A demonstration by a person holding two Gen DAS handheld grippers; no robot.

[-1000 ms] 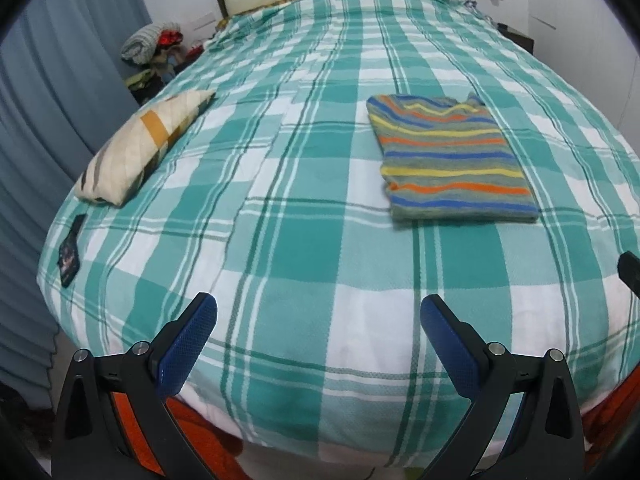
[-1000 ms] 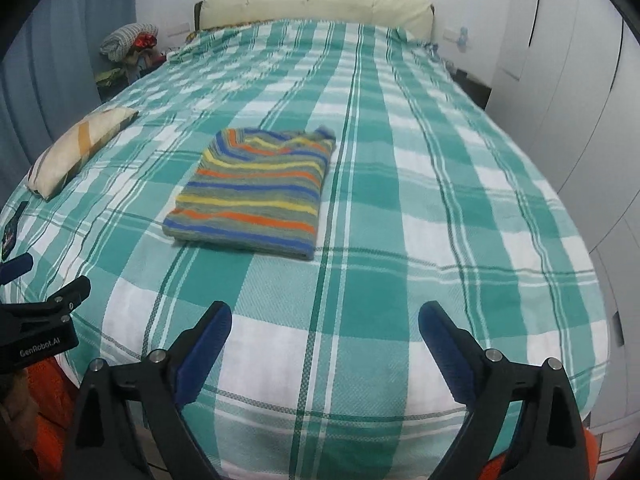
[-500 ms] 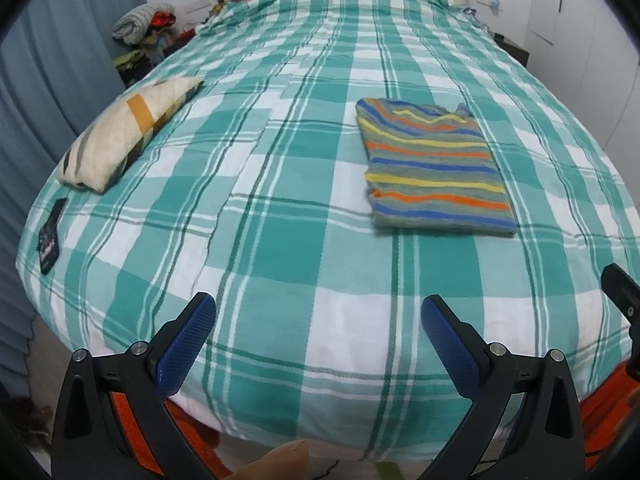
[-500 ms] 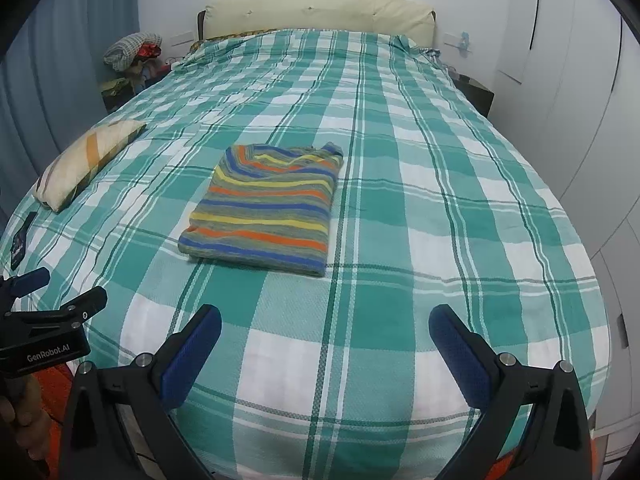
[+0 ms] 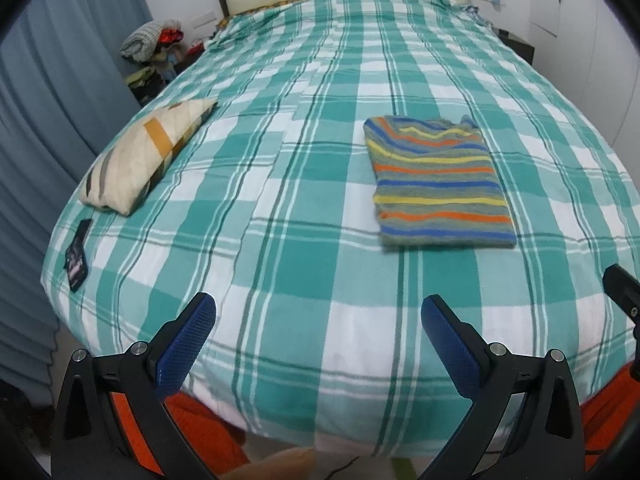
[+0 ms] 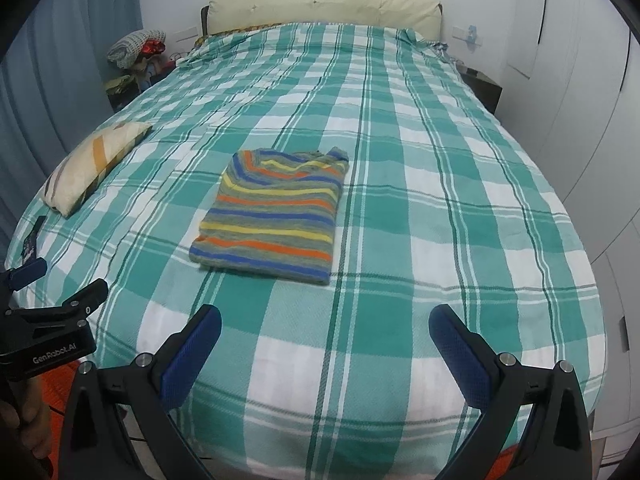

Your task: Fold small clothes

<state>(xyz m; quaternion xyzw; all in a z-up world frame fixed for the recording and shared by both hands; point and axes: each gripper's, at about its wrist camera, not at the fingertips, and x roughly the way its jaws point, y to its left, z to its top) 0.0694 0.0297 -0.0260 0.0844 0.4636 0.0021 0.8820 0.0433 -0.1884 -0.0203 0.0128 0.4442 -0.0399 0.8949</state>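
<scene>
Bedroom shot: a big bed (image 6: 400,184) with a green-and-white plaid cover fills pretty much both views, with a cream padded headboard (image 6: 324,8) at the far end, blue curtains (image 5: 48,120) down the left side and white wardrobe doors (image 6: 592,100) on the right. There's a heap of clothes and stuff (image 6: 136,52) in the far left corner by the headboard.

The striped shirt (image 6: 272,216) (grey with orange, yellow and blue bands) is lying folded into a neat rectangle around the middle of the bed, flat on the cover, nothing touching it. In the left wrist view it sits right of center (image 5: 436,184).

Other bits on the bed: a cream pillow (image 5: 148,156) with an orange stripe near the left edge, and a small dark tag-like thing (image 5: 77,256) at the near left edge, can't tell what it is.

The left claw (image 5: 316,332) is spread wide, blue pads apart with nothing between them, hanging over the foot of the bed. The right claw (image 6: 324,340) is the same deal: its jaws have just been opening, now fully spread and empty, well short of the shirt. Orange fabric (image 5: 604,412) shows below the bed edge.
</scene>
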